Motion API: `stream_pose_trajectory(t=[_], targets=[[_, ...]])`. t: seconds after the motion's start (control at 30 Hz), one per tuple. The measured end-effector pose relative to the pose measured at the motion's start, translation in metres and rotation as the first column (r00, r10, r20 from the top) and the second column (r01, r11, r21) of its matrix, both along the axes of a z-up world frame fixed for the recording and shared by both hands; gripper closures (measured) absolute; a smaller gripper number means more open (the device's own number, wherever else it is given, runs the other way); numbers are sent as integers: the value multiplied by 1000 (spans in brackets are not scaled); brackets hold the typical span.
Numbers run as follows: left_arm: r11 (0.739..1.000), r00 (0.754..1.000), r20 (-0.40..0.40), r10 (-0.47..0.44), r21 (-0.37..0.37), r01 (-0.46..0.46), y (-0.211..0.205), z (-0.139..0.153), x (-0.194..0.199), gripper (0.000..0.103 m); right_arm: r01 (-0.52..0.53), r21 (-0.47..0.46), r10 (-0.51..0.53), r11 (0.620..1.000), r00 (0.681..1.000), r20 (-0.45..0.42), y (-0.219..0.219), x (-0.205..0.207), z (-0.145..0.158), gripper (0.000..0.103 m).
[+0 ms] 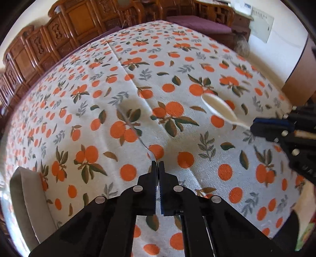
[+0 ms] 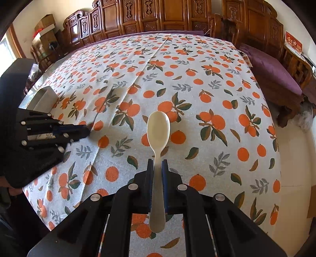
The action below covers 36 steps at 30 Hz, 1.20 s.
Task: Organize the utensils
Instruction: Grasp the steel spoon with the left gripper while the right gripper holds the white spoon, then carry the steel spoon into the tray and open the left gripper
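My right gripper (image 2: 157,164) has its jaws clamped on the handle of a cream spoon (image 2: 158,134). Handle runs back between the fingers, its end sticking out behind them toward the camera. Bowl points forward and is held above the worktop (image 2: 227,83), not touching the cloth.

My left gripper (image 1: 158,166) has its jaws pressed together with nothing between them, hovering over the cloth. In the right wrist view it comes in from the left edge (image 2: 85,129), tips aimed toward the spoon but well apart from it. In the left wrist view the right gripper (image 1: 256,126) enters from the right, the spoon (image 1: 219,108) angling out of it up and to the left.

Worktop is covered by an orange-and-leaf print tablecloth (image 1: 138,79), with a fold crease running from near to far.

A pale box-like container (image 1: 29,197) sits at the near left edge of the worktop; it also shows beyond the left gripper (image 2: 46,97). Can't tell what's inside.

Further off: purple cushion (image 2: 276,79) on a wooden bench to the right, carved wooden cabinets (image 2: 158,15) along the back wall.
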<state>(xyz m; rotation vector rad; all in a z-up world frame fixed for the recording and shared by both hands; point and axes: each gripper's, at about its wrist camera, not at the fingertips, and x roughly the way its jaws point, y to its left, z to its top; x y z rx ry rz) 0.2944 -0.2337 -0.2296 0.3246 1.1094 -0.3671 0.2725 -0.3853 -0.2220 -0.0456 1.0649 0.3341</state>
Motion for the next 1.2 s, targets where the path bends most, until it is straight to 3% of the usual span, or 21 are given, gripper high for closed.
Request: stream_pose_trajectory(t=[0.37, 1.2], targets=[[994, 999, 23, 33, -109, -30, 53, 34, -7, 103, -33, -3, 33, 999, 999, 11, 34, -3, 11, 93], [980, 989, 97, 112, -174, -94, 173, 90, -52, 102, -129, -34, 132, 991, 986, 101, 139, -10, 56, 94]])
